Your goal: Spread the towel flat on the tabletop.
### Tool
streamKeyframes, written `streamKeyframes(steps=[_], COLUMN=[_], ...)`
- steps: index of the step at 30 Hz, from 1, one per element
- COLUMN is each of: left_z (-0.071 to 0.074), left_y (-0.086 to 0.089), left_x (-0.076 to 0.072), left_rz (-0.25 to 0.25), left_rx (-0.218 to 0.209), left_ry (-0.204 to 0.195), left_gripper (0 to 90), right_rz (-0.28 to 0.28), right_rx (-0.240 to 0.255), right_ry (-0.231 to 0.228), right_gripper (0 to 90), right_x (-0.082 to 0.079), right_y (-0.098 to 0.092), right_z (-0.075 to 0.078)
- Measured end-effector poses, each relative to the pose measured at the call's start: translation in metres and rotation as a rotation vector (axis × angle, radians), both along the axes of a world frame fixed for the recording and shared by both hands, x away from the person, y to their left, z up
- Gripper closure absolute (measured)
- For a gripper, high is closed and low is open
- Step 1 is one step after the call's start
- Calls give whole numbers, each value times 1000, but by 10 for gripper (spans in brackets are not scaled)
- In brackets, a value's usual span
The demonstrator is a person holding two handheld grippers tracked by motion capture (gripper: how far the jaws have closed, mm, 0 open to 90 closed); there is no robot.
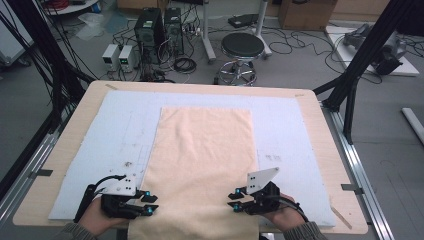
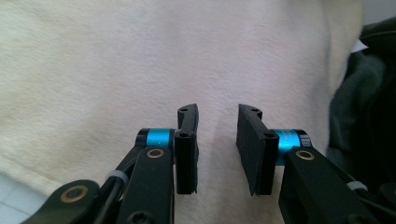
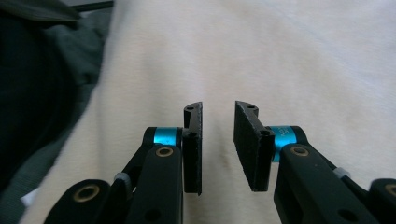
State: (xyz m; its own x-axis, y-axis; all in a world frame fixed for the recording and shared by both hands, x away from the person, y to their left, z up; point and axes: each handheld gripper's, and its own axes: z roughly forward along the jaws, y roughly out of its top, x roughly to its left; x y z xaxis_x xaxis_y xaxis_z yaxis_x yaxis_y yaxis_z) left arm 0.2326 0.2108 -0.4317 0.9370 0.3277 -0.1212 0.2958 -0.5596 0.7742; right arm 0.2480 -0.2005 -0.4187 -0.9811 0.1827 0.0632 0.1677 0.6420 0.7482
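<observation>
cloth (image 1: 205,160) is lying flat on the table (image 1: 320,150), near edge hanging over | left tool (image 1: 148,202) is hovering spread at its left edge, pinching nothing | right tool (image 1: 235,199) is hovering spread at its right edge, empty

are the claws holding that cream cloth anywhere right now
Nothing is held. Both the left claw and the right claw stand open over the cream fleece cloth near its front edge, with nothing pinched between them.
</observation>
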Motion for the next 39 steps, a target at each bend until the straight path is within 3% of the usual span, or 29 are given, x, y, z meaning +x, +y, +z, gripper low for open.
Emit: streamKeyframes(steps=[5,8,12,15,18,19,23,25,28,39], left_z=[-4,-5,-3,-6,-11,-11,-10,-9,-8,-8], left_y=[0,9,24,25,19,17,17,16,14,23], left_x=[6,7,17,26,30,28,30,29,23,9], left_rz=[31,55,113,128,86,93,110,110,113,116], left_rx=[28,10,-6,1,33,31,46,59,73,65], left_ry=[-16,-45,-67,-60,-40,-63,-61,-75,-106,-92], left_gripper=[690,647,601,584,589,600,824,863,872,872], right_rz=[-110,-125,-149,-155,-143,-142,-146,-141,-142,-107], right_rx=[-40,-50,-21,-24,-45,-39,-25,-22,-23,-43], right_ry=[-4,3,-12,-2,-2,-4,13,11,12,6], right_gripper=[711,680,638,602,579,580,587,587,585,569], right_x=[11,13,16,20,21,21,23,24,24,13], right_y=[-13,-21,-30,-33,-31,-31,-32,-32,-32,-27], right_z=[-13,-18,-15,-16,-20,-21,-23,-23,-23,-20])
